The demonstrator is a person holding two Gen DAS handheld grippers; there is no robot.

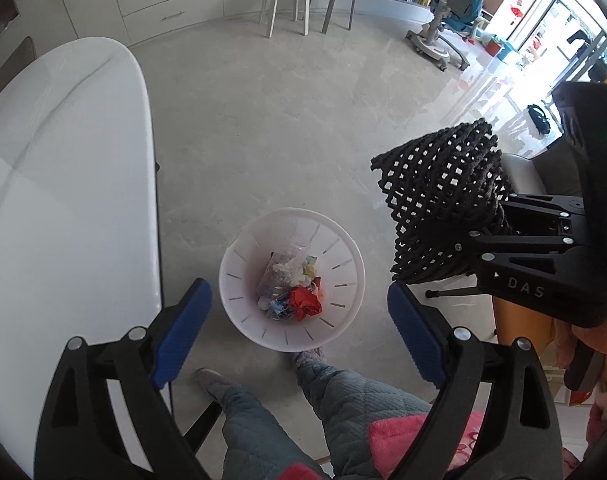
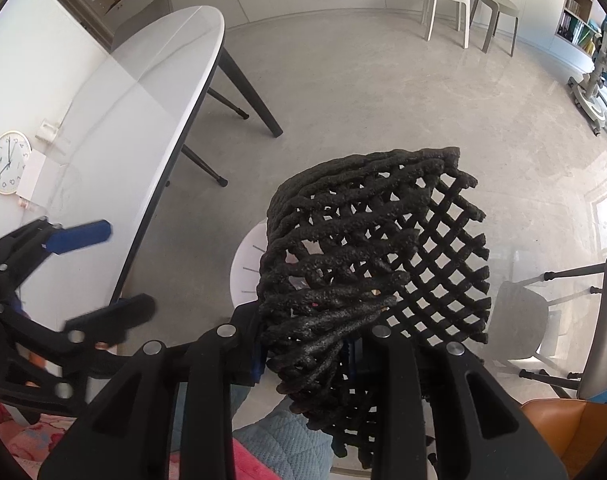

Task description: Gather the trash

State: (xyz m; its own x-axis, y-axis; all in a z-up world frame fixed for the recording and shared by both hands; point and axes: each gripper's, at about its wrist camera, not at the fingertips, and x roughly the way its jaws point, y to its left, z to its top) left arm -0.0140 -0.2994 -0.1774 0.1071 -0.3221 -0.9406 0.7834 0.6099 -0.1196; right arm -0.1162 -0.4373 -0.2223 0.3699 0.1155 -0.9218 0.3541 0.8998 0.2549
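Note:
A white slotted trash bin [image 1: 291, 280] stands on the floor and holds crumpled rubbish, among it a red scrap [image 1: 305, 300] and clear plastic. My left gripper [image 1: 299, 312] hangs above the bin, its blue pads [image 1: 181, 332] wide apart with nothing between them: open. My right gripper [image 2: 307, 356] is shut on a folded black mesh mat [image 2: 375, 264], which hangs to the right of the bin in the left wrist view, black mesh mat [image 1: 443, 204]. In the right wrist view the mat hides most of the bin [image 2: 247, 264], and the left gripper [image 2: 95, 272] shows at the left.
A white oval table [image 1: 63, 200] runs along the left, its dark legs [image 2: 247, 92] on the grey floor. The person's quilted legs and slippers [image 1: 303, 400] stand just before the bin. Two stools [image 1: 307, 4] stand at the far wall. A grey chair [image 2: 543, 320] is at the right.

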